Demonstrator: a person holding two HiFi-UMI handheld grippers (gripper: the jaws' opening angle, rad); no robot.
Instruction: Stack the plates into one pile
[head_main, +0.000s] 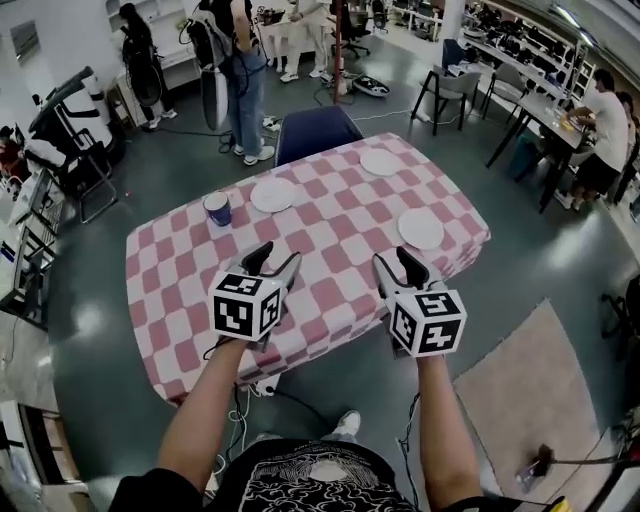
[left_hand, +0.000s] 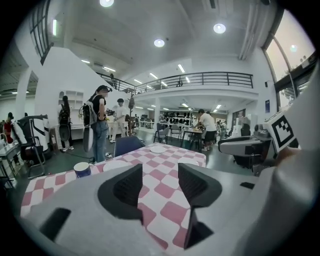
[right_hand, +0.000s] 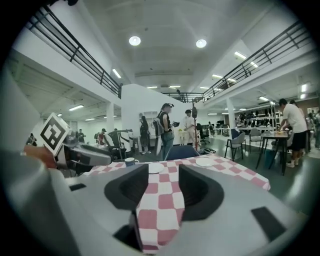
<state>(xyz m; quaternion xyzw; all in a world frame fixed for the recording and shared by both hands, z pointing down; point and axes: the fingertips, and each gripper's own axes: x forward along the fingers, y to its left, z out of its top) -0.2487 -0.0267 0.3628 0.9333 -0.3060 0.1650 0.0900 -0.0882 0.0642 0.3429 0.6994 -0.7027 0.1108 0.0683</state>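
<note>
- Looking down from the head view, we see the left hand-held gripper (head_main: 275, 260) and the right hand-held gripper (head_main: 396, 264) side by side above the near part of the bench (head_main: 170, 300), which carries a pink and white checked cloth.
- In its own view the left hand-held gripper has the jaws standing wide apart. It holds nothing, and only the cloth shows between them.
- The right hand-held gripper is also clearly open and empty, again with only the checked cloth in the gap.
- Three white plates lie flat on the bench, well apart and not stacked.
- The left plate (head_main: 272, 194) lies just beside a blue cup (head_main: 217, 208).
- The far plate (head_main: 381, 162) lies near the far edge.
- The right plate (head_main: 421, 229) lies near the right edge, a little beyond the right hand-held gripper.
- All three plates seem empty, though they are small in the view.
- A dark blue chair (head_main: 316, 130) stands at the far side of the bench.
</note>
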